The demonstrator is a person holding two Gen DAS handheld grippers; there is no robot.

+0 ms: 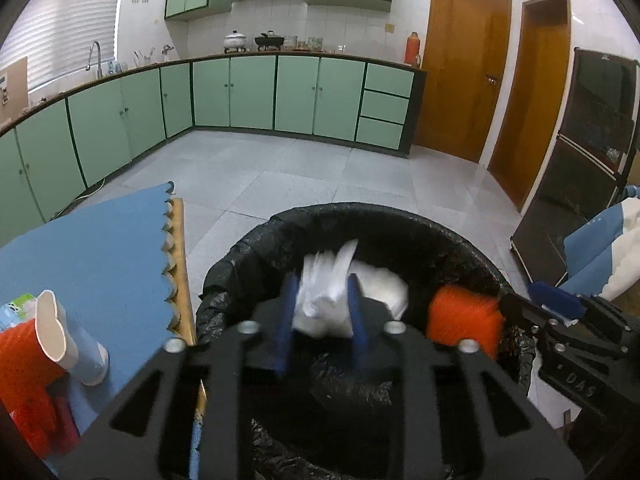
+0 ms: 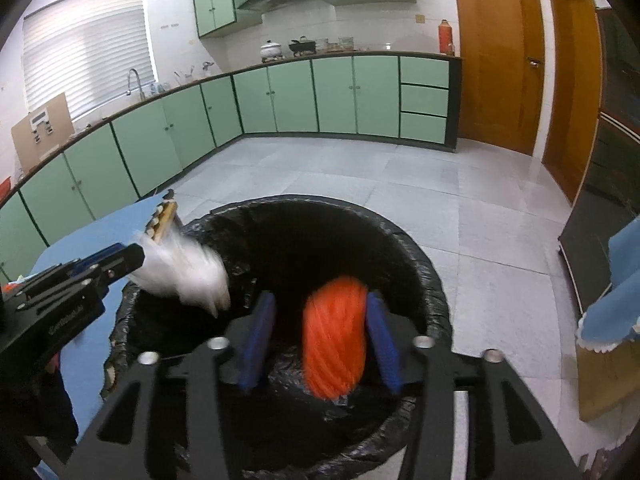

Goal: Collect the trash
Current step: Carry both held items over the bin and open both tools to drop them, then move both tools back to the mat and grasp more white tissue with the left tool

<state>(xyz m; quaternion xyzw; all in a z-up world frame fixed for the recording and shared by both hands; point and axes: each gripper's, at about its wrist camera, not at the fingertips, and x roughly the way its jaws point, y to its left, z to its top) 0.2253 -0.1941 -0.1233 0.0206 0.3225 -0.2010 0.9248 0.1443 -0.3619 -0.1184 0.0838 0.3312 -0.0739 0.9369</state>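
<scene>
Bin (image 2: 432,280) beneath both spread grippers, left (image 1: 324,312) around white bag (image 1: 326,304), right (image 2: 318,330) around orange netting (image 2: 335,340).

We've got the left gripper (image 1: 325,320) low in the middle of its own frame, tilted downward, blue pads (image 1: 289,320) a little apart with something white bunched between them. The right gripper (image 2: 320,336) sits at the bottom centre of its view, also angled down, jaws spread wider, an orange thing against the right-hand pad only.
</scene>
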